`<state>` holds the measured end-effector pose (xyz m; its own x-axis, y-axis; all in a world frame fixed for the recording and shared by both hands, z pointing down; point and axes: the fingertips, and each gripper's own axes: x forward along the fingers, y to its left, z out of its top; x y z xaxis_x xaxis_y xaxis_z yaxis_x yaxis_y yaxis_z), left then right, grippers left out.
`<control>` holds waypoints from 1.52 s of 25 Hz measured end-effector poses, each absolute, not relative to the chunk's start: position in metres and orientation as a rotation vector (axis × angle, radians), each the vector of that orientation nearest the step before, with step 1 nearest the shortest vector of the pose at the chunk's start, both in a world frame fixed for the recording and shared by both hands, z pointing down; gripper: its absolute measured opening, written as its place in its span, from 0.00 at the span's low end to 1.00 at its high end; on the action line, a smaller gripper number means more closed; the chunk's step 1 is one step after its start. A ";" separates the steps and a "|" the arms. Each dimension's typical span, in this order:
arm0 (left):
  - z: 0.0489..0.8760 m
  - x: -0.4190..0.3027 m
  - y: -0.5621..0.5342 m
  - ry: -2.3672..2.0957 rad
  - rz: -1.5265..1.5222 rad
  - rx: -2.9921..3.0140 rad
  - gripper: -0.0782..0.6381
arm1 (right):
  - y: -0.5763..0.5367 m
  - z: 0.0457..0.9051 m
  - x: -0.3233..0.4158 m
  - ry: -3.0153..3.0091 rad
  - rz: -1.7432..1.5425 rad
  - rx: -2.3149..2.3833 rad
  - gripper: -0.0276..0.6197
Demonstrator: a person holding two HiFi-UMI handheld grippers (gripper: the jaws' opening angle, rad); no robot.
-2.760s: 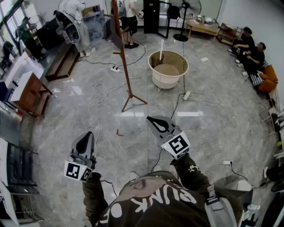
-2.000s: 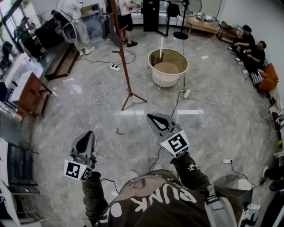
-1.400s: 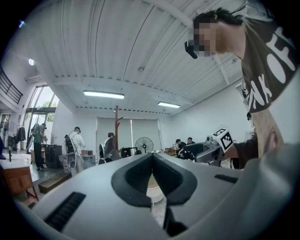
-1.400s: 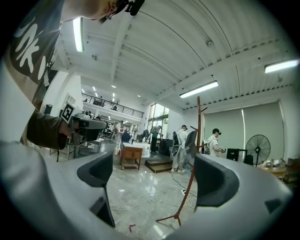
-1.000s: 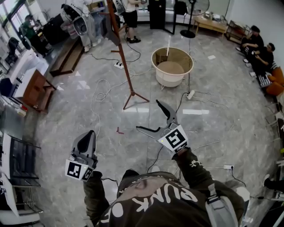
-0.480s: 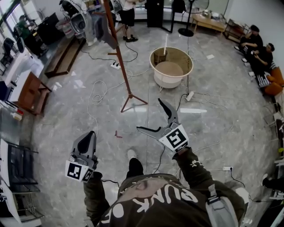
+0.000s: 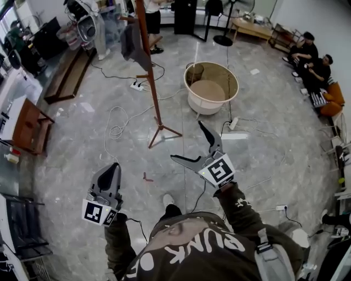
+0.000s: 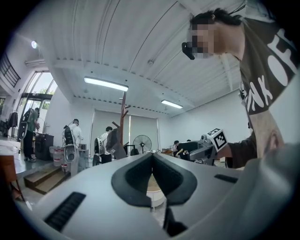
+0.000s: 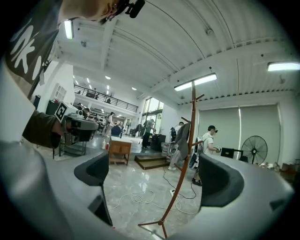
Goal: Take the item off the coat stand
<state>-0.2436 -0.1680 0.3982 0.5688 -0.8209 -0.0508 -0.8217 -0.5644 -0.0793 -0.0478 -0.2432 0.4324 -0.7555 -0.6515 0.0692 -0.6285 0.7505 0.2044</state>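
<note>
A brown wooden coat stand (image 7: pixel 152 82) rises from the marble floor ahead of me, with a grey garment (image 7: pixel 133 45) hanging near its top. My right gripper (image 7: pixel 189 142) is held out toward it, well short of it, jaws spread wide and nothing between them. In the right gripper view the stand (image 9: pixel 190 154) and garment (image 9: pixel 183 133) show between the pads, with the right gripper (image 9: pixel 157 176) still far from them. My left gripper (image 7: pixel 109 173) hangs lower left, shut and empty. In the left gripper view the left gripper (image 8: pixel 152 164) has its jaws together, with the stand (image 8: pixel 123 124) far behind.
A round beige tub (image 7: pixel 211 88) stands right of the stand. Cables (image 7: pixel 116 123) and a power strip (image 7: pixel 136 86) lie on the floor around its base. A wooden desk (image 7: pixel 24 123) is at the left. People sit at the right wall (image 7: pixel 312 60); others stand behind the stand (image 7: pixel 147 16).
My right gripper went from shut to wide open and reached forward. I have stepped closer to the stand, and a shoe now shows below. The left gripper stays shut.
</note>
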 end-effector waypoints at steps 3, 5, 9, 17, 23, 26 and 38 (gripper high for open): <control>0.399 -0.262 -0.192 1.392 0.033 -2.723 0.11 | -0.265 0.430 -0.064 -2.780 -0.249 1.054 0.94; 0.400 -0.269 -0.205 1.371 0.038 -2.742 0.11 | -0.277 0.427 -0.071 -2.769 -0.254 1.075 0.94; 0.401 -0.272 -0.225 1.334 0.040 -2.760 0.11 | -0.297 0.422 -0.080 -2.772 -0.283 1.096 0.94; 0.396 -0.280 -0.269 1.345 0.056 -2.740 0.11 | -0.353 0.412 -0.091 -2.782 -0.300 1.099 0.94; 0.400 -0.291 -0.332 1.421 0.028 -2.693 0.11 | -0.428 0.416 -0.106 -2.826 -0.299 1.040 0.94; 0.400 -0.292 -0.367 1.454 0.001 -2.678 0.11 | -0.472 0.416 -0.113 -2.837 -0.306 1.011 0.94; 0.391 -0.288 -0.454 1.508 -0.026 -2.660 0.11 | -0.615 0.429 -0.149 -2.757 -0.325 0.904 0.85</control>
<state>-0.2876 -0.4541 0.3911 0.5144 -0.8571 -0.0269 -0.8557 -0.5110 -0.0816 -0.1489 -0.6152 0.4293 -0.7860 -0.6023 0.1396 -0.5533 0.7860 0.2758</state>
